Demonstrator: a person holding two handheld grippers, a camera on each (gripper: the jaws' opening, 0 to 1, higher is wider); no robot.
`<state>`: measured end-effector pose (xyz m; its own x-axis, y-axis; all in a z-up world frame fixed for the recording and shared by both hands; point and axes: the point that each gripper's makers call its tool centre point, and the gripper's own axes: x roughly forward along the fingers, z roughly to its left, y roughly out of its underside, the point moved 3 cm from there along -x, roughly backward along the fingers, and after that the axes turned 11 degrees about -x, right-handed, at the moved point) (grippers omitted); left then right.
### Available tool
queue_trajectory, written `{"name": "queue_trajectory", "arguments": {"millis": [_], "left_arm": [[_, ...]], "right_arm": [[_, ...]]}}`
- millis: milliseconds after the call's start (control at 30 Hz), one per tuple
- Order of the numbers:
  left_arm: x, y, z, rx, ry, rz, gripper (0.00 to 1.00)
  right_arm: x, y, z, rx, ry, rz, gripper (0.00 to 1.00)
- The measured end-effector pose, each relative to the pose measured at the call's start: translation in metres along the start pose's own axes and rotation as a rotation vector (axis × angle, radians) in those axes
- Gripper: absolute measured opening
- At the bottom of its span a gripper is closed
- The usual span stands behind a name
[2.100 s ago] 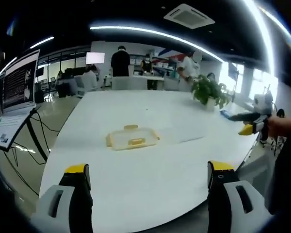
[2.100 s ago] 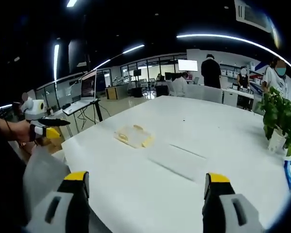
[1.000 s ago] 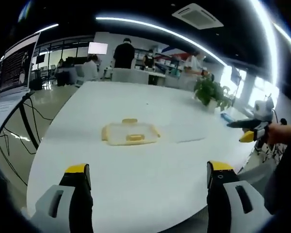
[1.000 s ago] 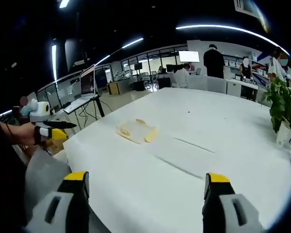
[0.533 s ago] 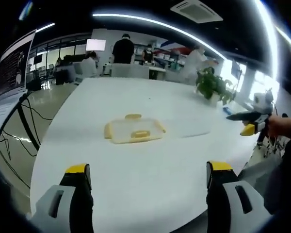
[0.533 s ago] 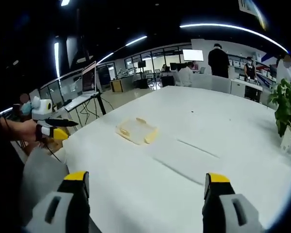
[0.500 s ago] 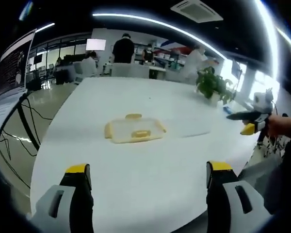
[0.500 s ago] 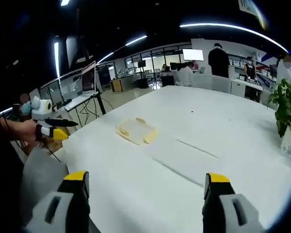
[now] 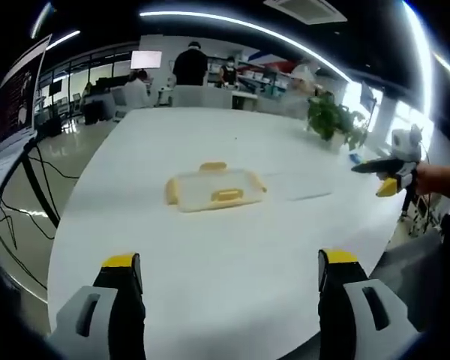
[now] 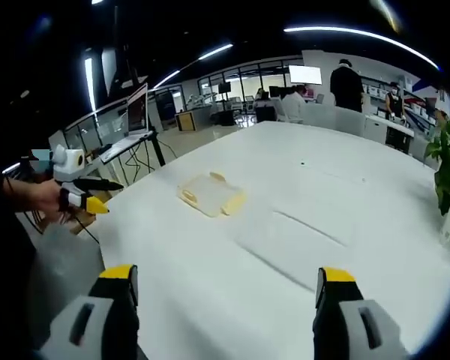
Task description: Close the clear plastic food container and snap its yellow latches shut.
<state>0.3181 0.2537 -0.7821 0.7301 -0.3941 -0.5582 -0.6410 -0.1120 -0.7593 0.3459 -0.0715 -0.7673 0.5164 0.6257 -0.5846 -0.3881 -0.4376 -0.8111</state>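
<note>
The clear container [image 9: 214,188] with yellow latches [image 9: 226,195] lies flat on the white bench [image 9: 210,255], now a little nearer in both views than a moment ago, since both cameras have come forward. The left hand-held gripper [image 9: 229,296] holds its jaws wide apart over the near bench edge, touching nothing; the right hand-held gripper [image 10: 223,300] does likewise. A potted plant [image 9: 331,120] stands far across the bench.
</note>
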Motion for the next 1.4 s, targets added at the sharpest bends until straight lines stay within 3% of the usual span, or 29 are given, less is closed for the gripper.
{"name": "queue_trajectory", "arguments": {"millis": [267,567,667,733,867,1067,1233,1300,1400], "left_arm": [[0.013,0.001,0.009,0.016,0.008,0.043,0.96],[0.024,-0.004,0.019,0.016,0.001,0.052,0.96],[0.029,-0.006,0.021,0.022,0.005,0.059,0.97],[0.034,-0.005,0.022,0.035,0.016,0.075,0.96],[0.041,-0.004,0.03,0.129,0.021,0.129,0.97],[0.051,-0.014,0.039,0.142,0.025,0.132,0.97],[0.058,-0.022,0.043,0.172,0.029,0.14,0.96],[0.062,-0.025,0.044,0.178,0.034,0.138,0.96],[0.068,-0.031,0.045,0.191,0.043,0.137,0.97]], "right_arm": [[0.011,0.002,-0.003,-0.014,-0.014,0.028,1.0],[0.023,-0.014,-0.009,-0.032,-0.025,0.026,1.0],[0.03,-0.013,-0.013,-0.142,-0.02,0.063,1.0],[0.034,-0.014,-0.014,-0.147,-0.021,0.072,1.0],[0.039,-0.025,-0.02,-0.17,-0.028,0.052,1.0],[0.048,-0.036,-0.027,-0.215,-0.043,0.044,1.0],[0.057,-0.058,-0.028,-0.212,-0.079,0.0,1.0],[0.062,-0.063,-0.028,-0.27,-0.089,0.007,1.0],[0.069,-0.071,-0.031,-0.285,-0.101,0.005,1.0]]}}
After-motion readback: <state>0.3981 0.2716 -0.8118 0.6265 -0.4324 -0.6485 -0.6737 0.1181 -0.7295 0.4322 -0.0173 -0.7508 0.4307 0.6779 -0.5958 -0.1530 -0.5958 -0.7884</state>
